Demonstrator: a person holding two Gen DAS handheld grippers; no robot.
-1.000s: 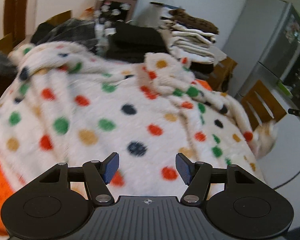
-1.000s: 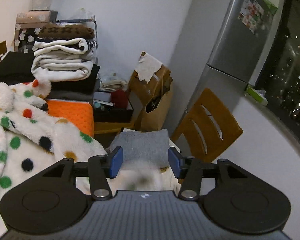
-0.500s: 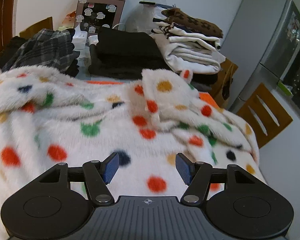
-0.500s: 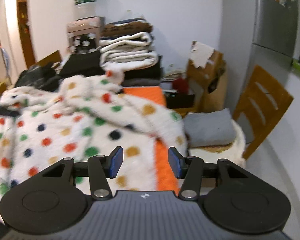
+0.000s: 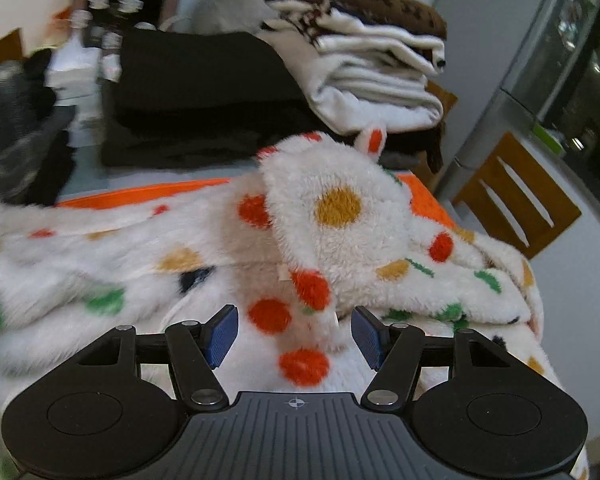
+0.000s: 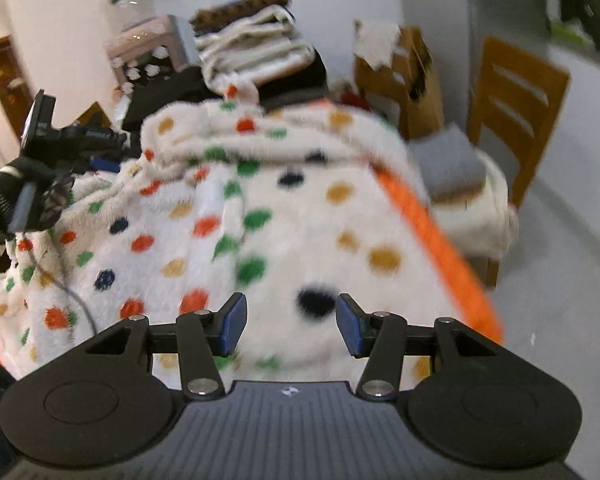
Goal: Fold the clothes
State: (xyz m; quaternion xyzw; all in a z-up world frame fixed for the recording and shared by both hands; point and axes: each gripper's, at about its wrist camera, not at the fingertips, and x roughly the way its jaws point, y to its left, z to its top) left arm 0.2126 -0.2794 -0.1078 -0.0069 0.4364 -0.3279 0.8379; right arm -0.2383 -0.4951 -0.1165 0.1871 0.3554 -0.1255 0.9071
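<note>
Fleece is the whole story here: the polka-dot garment (image 5: 340,216) is a thick, fluffy white thing with red, green, yellow and dark dots, lying rumpled across an orange mat (image 6: 440,240) on the tabletop, with a raised flap bunched up near its far end in the left wrist view. It looks soft and floppy with no stiffness at all, probably light for its bulk, and the pile should give decent grip, so slipping isn't the big worry; dragging the whole heap along is. Best bet, judging from how it lies, is to pinch a single layer at an edge or corner, like the lip of that raised flap, not a fat fold, since a thick bunch may not fit between the pads. The left hand-held gripper (image 5: 294,338) hangs just above the fleece, jaws standing partly apart with nothing clamped, though a tuft of fabric sits in the gap. The right hand-held gripper (image 6: 290,324) is the same deal, about half spread and empty, hovering over the near part of the garment close to the orange edge. As for containers, a brown cardboard box (image 6: 404,80) stands beyond the tabletop with something white draped out of its top; what else is inside is hidden. A stack of folded clothes (image 5: 372,76) sits behind, white items under a brown one.
</note>
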